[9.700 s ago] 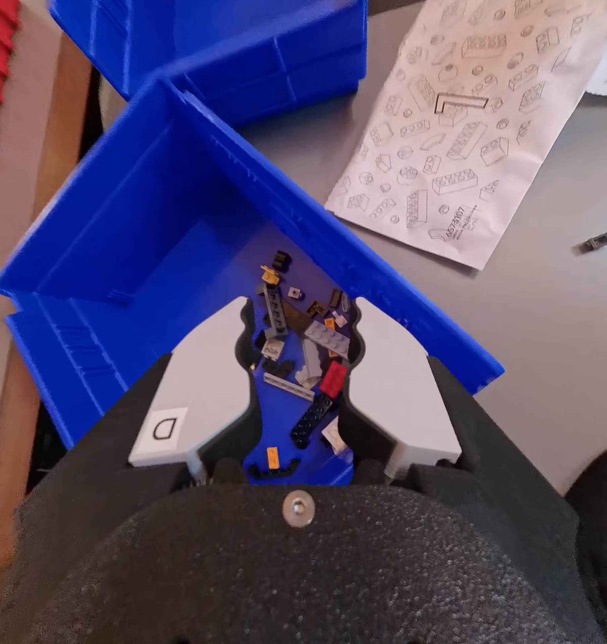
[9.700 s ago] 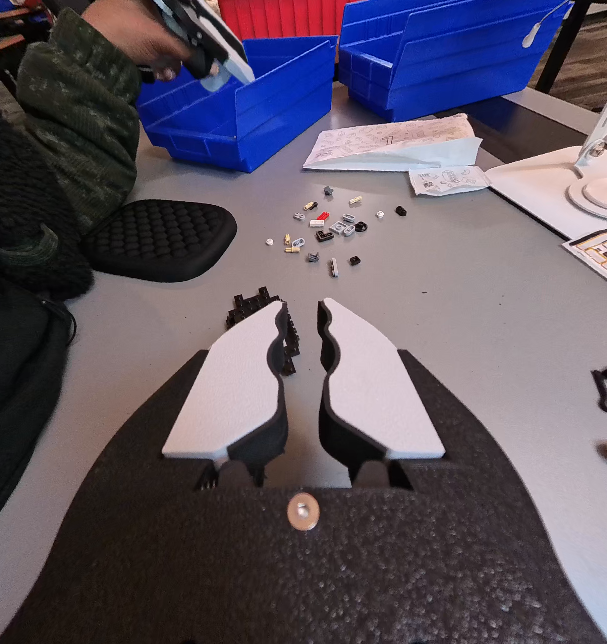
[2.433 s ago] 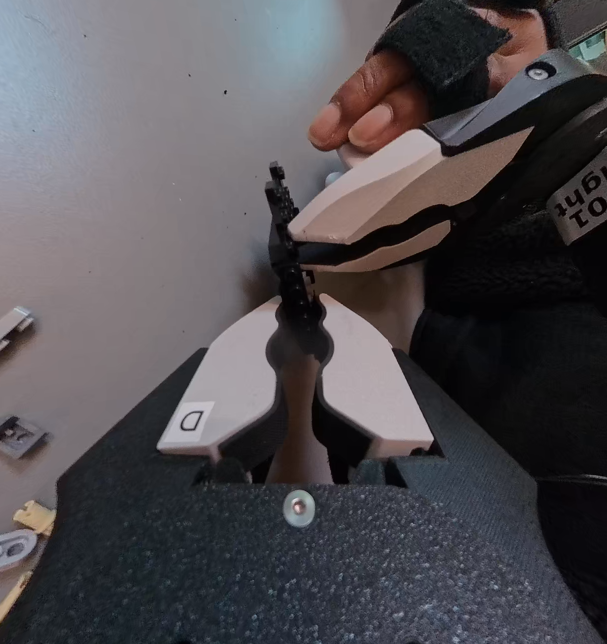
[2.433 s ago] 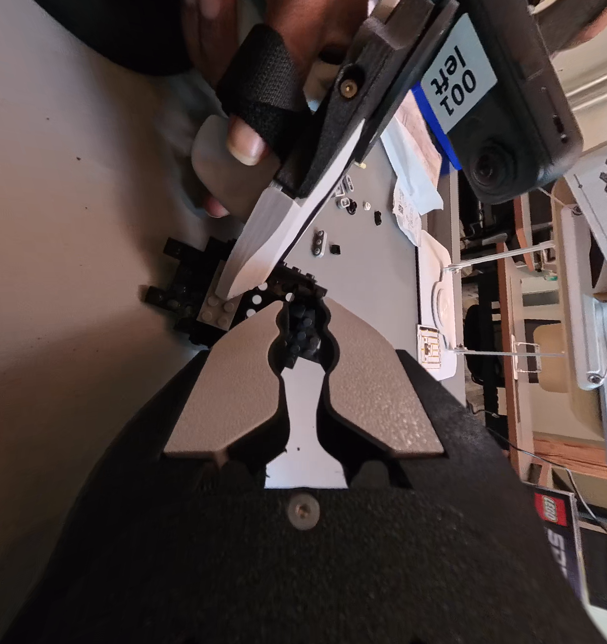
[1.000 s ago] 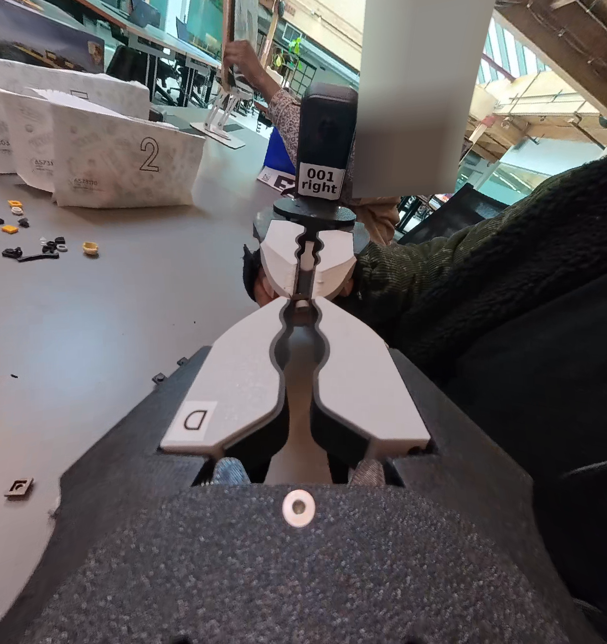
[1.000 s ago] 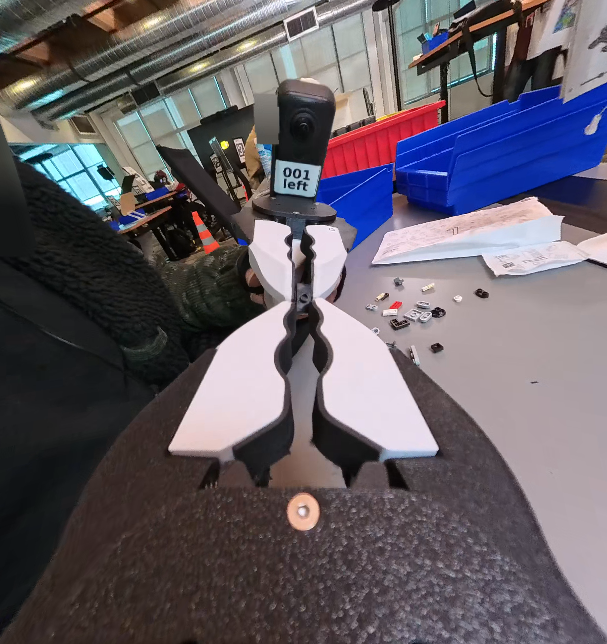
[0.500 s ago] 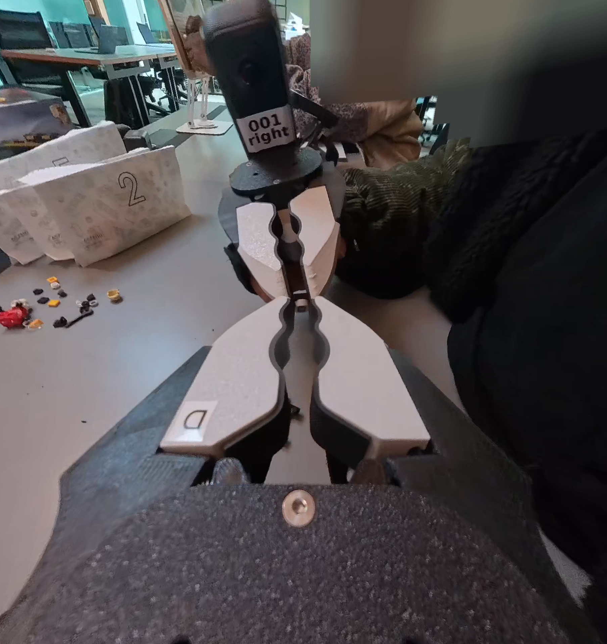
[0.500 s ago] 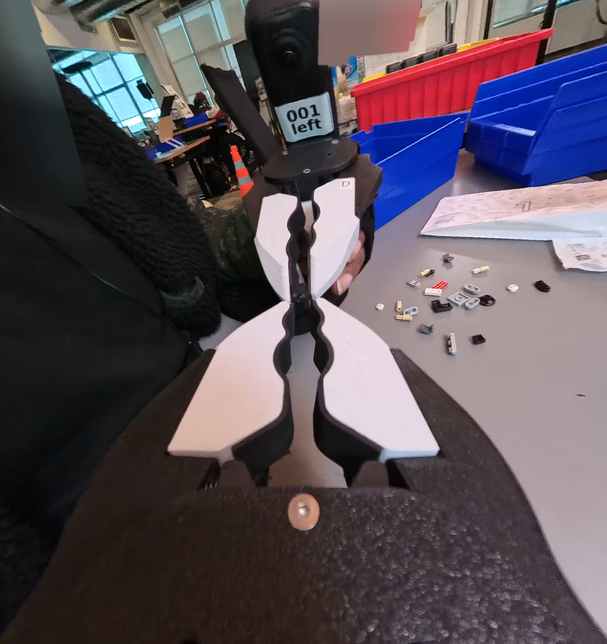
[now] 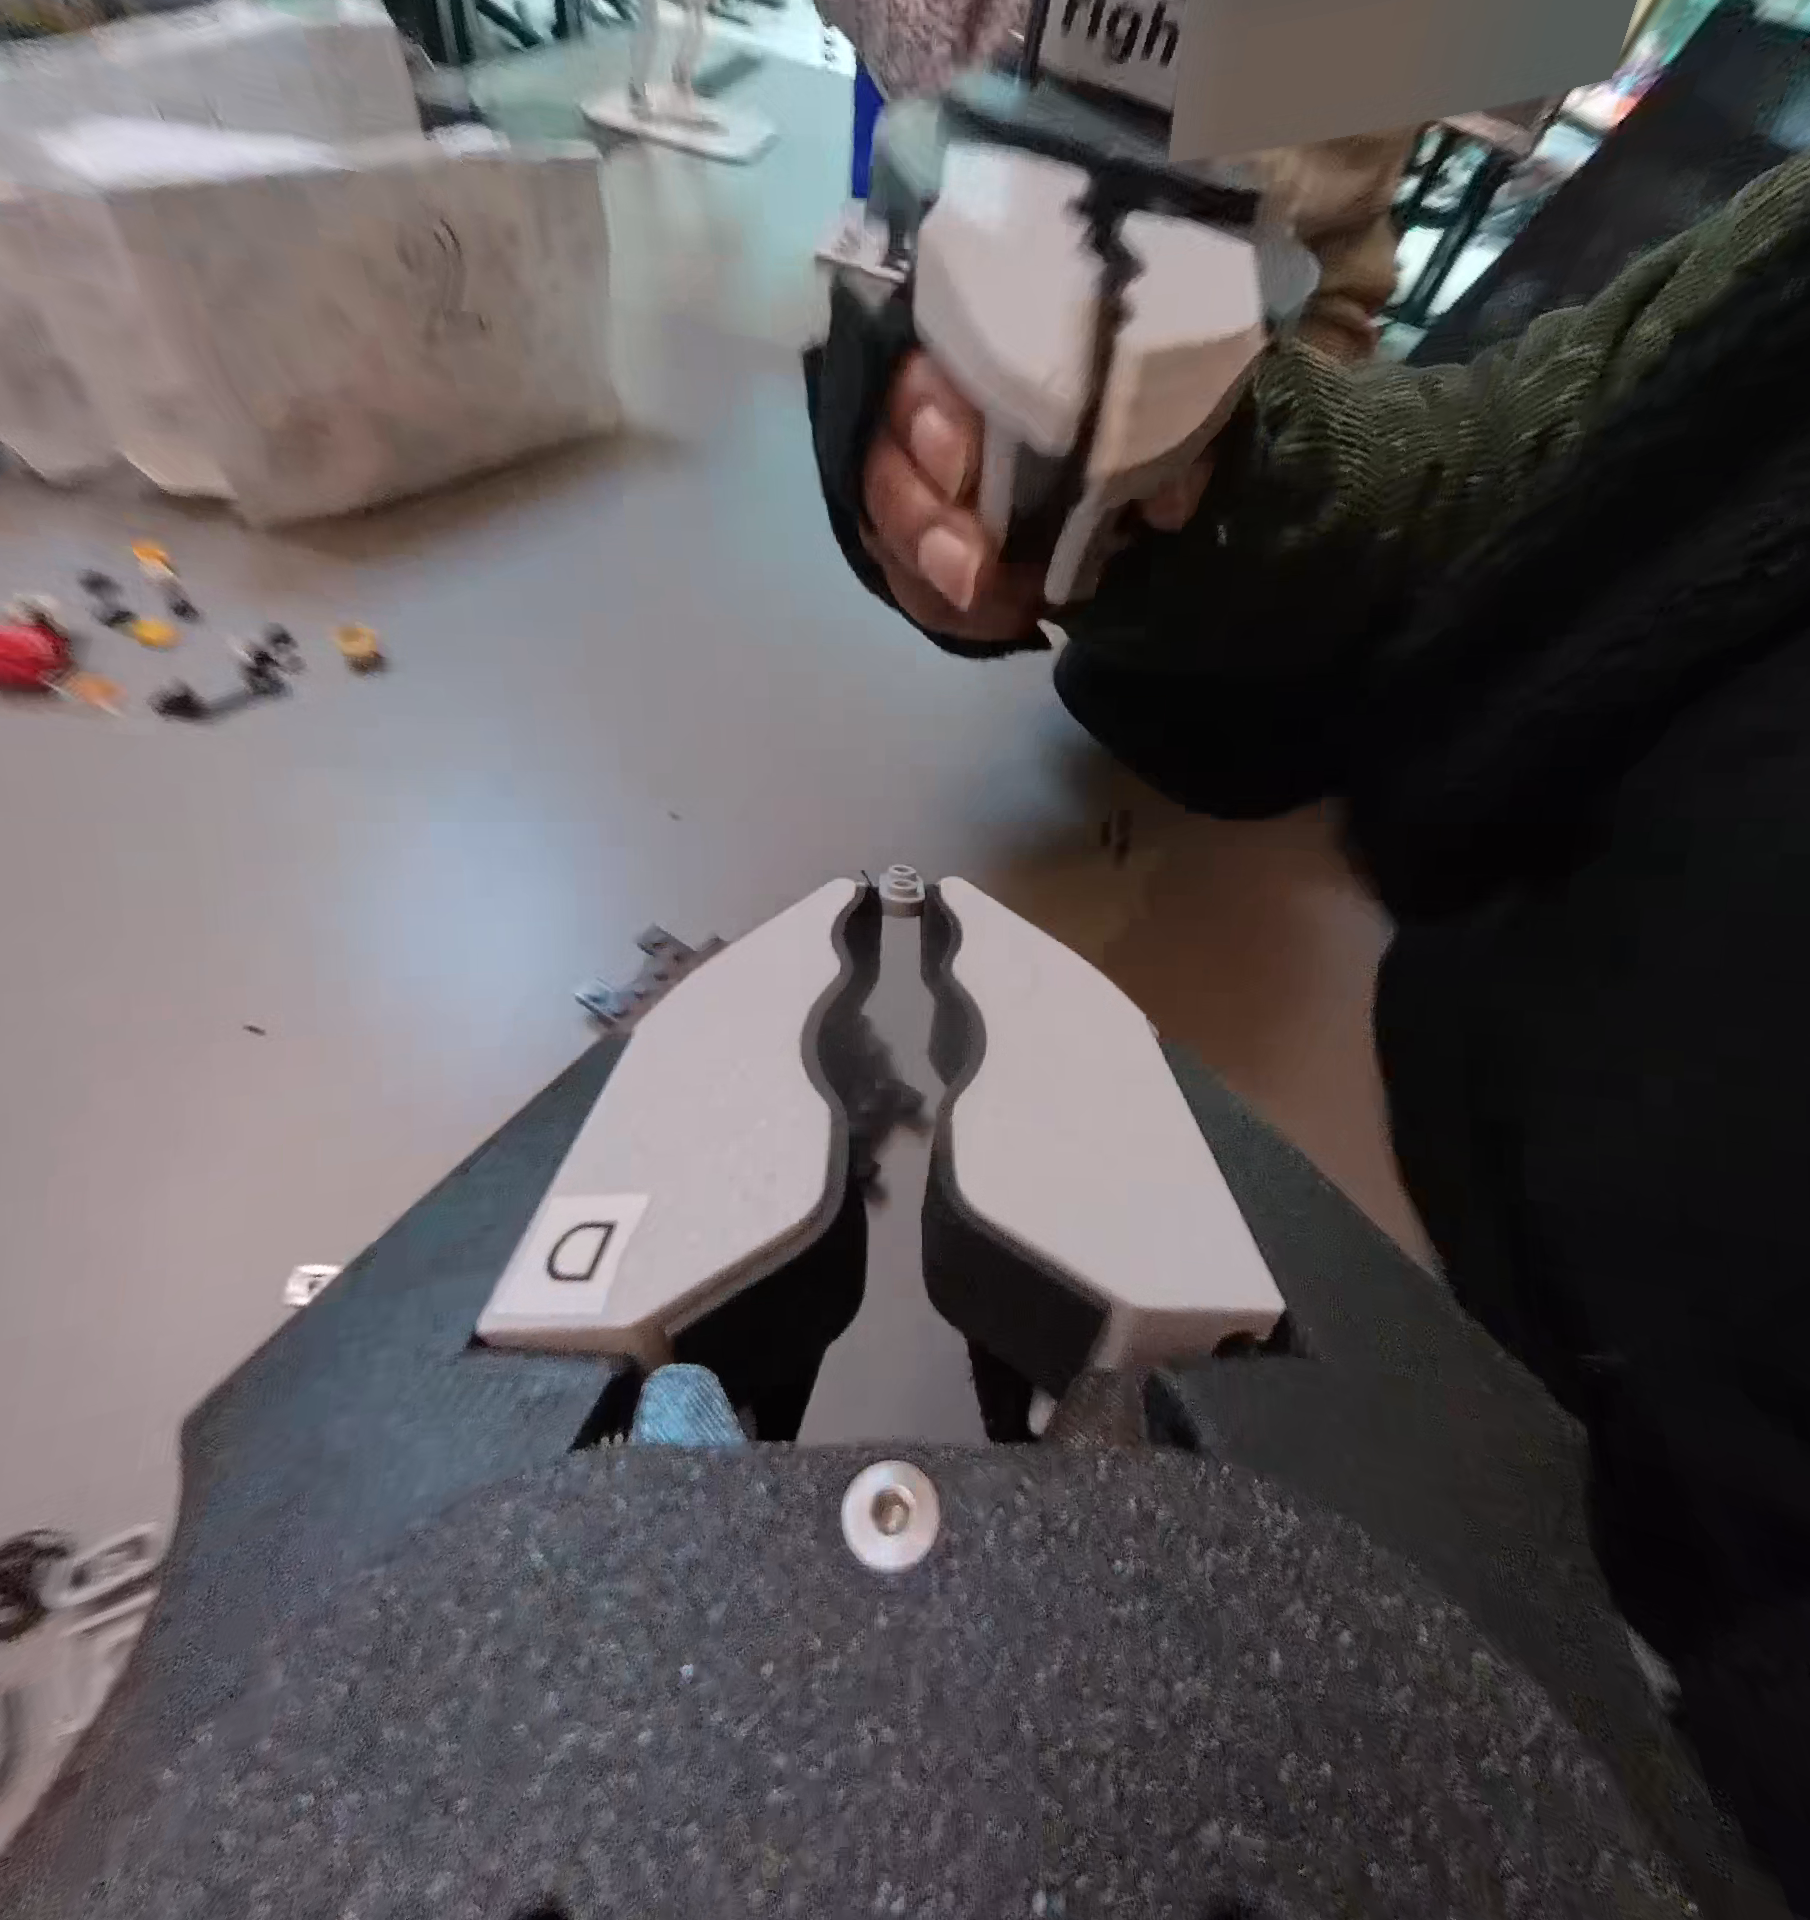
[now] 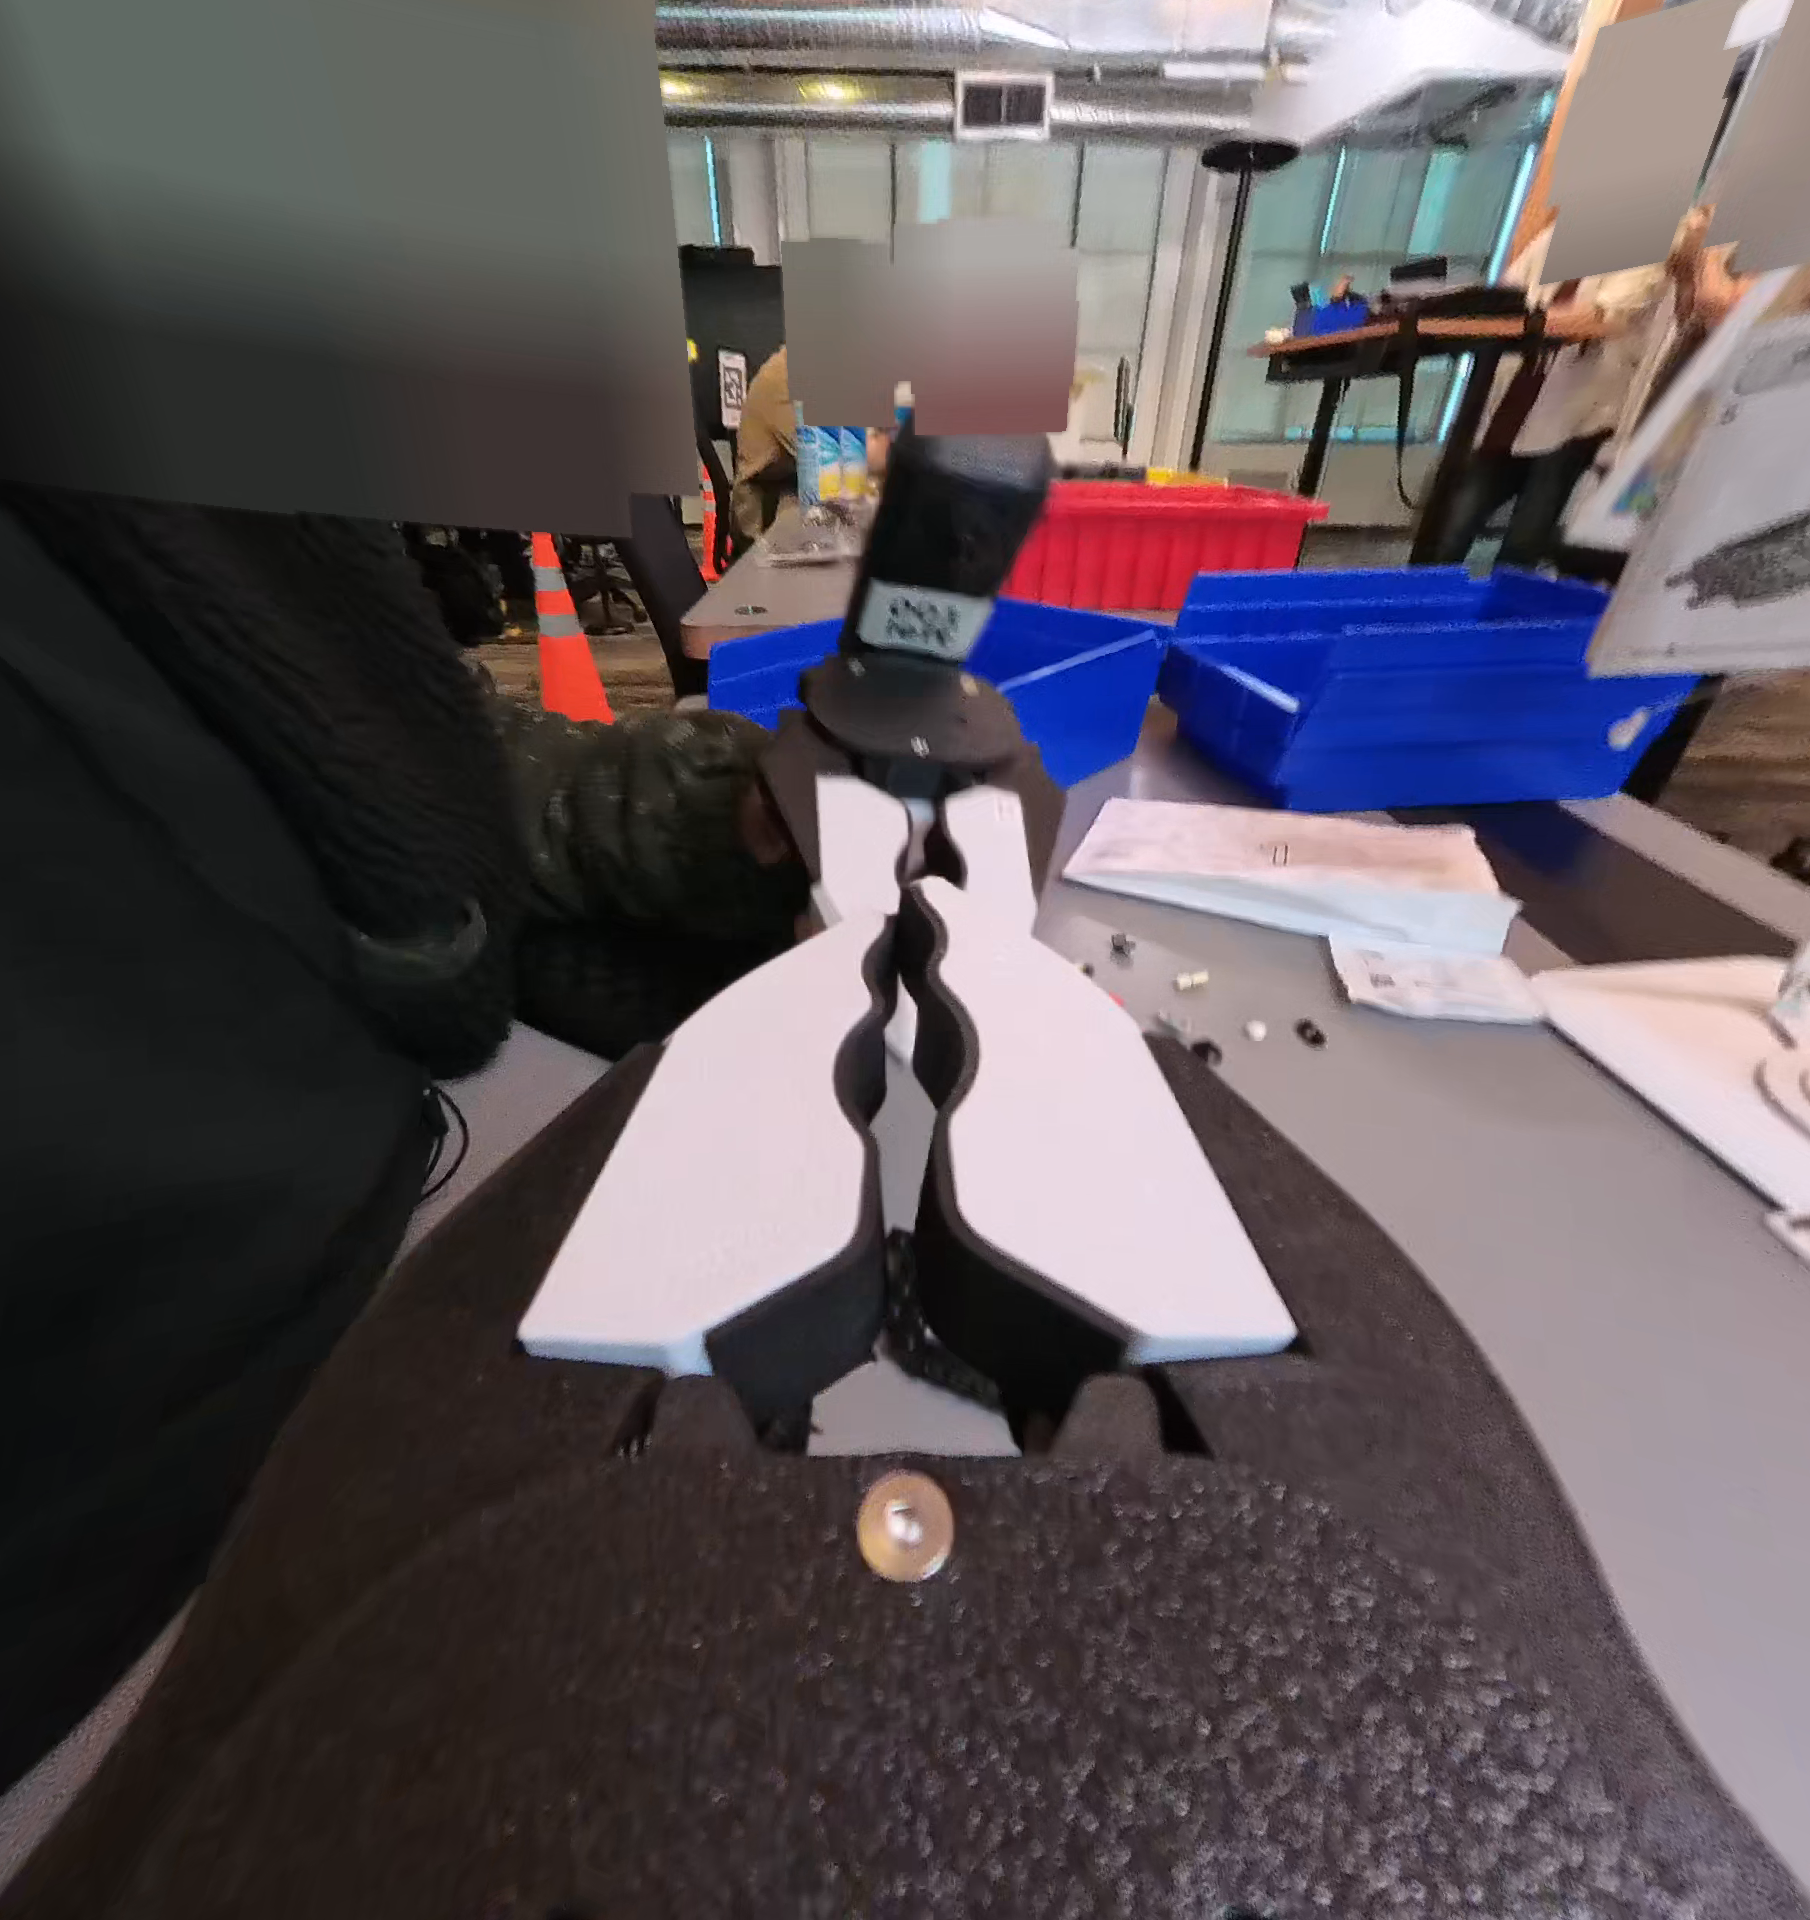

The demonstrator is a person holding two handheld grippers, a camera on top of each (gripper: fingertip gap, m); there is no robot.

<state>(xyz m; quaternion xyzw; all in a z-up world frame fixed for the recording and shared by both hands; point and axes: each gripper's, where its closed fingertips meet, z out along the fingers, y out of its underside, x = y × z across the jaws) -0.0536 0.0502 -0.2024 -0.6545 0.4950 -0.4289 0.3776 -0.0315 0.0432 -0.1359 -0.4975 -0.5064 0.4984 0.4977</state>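
My left gripper (image 9: 902,902) is shut on a small grey two-stud plate (image 9: 902,891), pinched at the very tips above the grey table (image 9: 361,883). A blurred black piece (image 9: 880,1101) shows lower down, through the gap between the fingers. My right gripper (image 10: 906,920) is shut, its pads together, and nothing shows at the tips. It also shows in the left wrist view (image 9: 1052,577), up and to the right, held by a hand. A black piece (image 10: 911,1335) shows below its fingers. The left gripper (image 10: 913,883) stands just beyond it.
White paper bags (image 9: 277,312) and loose small pieces (image 9: 153,644) lie at the far left. A grey plate (image 9: 636,982) lies beside my left finger. Blue bins (image 10: 1400,686), a flat paper bag (image 10: 1285,862), small parts (image 10: 1223,997) and a white stand base (image 10: 1690,1049) are at the right. My hands' fingertips stand some 7 cm from each other.
The two grippers have pulled apart. The right jaws have closed fully and the black assembly is no longer between them. The left still pinches the grey plate.
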